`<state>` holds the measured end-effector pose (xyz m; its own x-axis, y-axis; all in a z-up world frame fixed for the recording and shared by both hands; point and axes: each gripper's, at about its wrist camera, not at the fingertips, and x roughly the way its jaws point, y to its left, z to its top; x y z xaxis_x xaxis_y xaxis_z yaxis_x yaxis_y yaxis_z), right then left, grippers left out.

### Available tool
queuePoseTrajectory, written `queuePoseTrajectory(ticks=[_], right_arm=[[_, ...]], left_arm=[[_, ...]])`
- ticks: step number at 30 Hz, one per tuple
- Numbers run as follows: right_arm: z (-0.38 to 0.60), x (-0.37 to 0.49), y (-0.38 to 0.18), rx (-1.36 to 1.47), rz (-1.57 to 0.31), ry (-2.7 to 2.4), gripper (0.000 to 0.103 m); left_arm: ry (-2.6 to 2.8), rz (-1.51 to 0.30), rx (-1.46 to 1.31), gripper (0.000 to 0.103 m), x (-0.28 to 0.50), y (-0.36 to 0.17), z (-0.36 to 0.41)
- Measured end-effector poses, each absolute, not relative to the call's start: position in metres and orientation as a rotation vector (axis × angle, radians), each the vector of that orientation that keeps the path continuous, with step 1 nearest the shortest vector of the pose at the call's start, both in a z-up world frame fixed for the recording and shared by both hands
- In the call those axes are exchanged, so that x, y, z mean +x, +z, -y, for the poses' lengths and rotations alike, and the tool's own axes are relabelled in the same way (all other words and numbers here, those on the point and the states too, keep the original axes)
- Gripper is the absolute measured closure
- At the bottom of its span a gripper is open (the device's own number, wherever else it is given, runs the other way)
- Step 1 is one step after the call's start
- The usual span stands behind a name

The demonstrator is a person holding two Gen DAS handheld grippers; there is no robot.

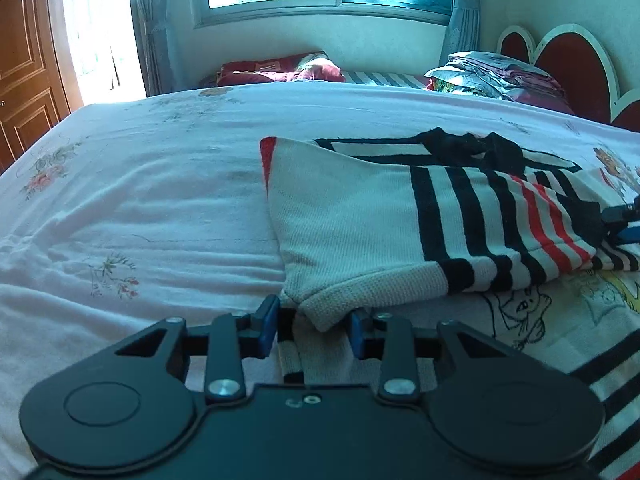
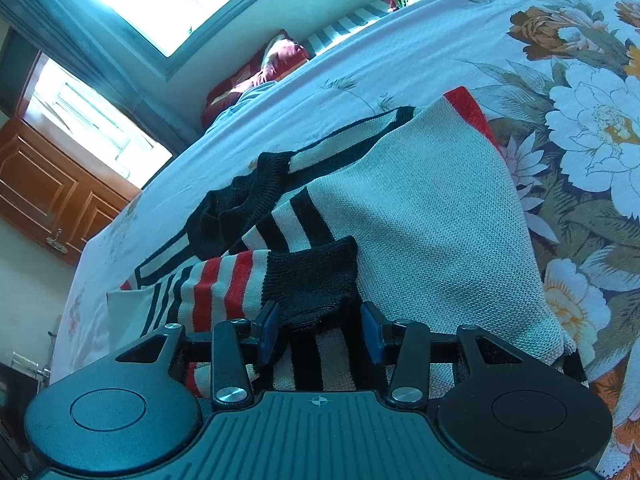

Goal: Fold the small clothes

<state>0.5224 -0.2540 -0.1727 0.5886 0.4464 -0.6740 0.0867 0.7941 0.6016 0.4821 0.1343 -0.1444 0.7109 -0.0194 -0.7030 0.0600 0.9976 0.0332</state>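
Left wrist view, left tongs (image 1: 314,326) spread around sweater (image 1: 360,224) hem corner, right tongs (image 2: 320,330) spread around black cuff (image 2: 316,280).

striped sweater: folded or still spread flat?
Partly folded. The striped sweater has a sleeve with a black cuff lying across the body, and a white ribbed hem is doubled over.

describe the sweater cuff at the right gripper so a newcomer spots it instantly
On the floral bedspread lies a cream knit sweater with black and red stripes. Its sleeve ends in the black ribbed cuff, the only solid-black end, beside red stripes.
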Motion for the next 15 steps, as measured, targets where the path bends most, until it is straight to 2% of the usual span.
queuePoseTrajectory(ticks=[1, 2, 3, 10, 15], right_arm=[[0.251, 0.524, -0.171, 0.615, -0.934, 0.226, 0.069], [0.246, 0.525, -0.169, 0.582, -0.942, 0.236, 0.085], [0.243, 0.526, -0.168, 0.560, -0.953, 0.248, 0.095], [0.231, 0.488, -0.143, 0.431, -0.879, 0.259, 0.095], [0.225, 0.487, -0.165, 0.410, -0.924, 0.228, 0.095]], left_arm=[[-0.052, -0.779, 0.033, 0.075, 0.484, -0.146, -0.138], [-0.058, -0.786, 0.021, 0.076, 0.486, -0.146, -0.141], [-0.065, -0.792, 0.015, 0.077, 0.486, -0.147, -0.144], [-0.112, -0.819, -0.025, 0.079, 0.488, -0.145, -0.158], [-0.109, -0.842, 0.006, 0.079, 0.492, -0.151, -0.153]])
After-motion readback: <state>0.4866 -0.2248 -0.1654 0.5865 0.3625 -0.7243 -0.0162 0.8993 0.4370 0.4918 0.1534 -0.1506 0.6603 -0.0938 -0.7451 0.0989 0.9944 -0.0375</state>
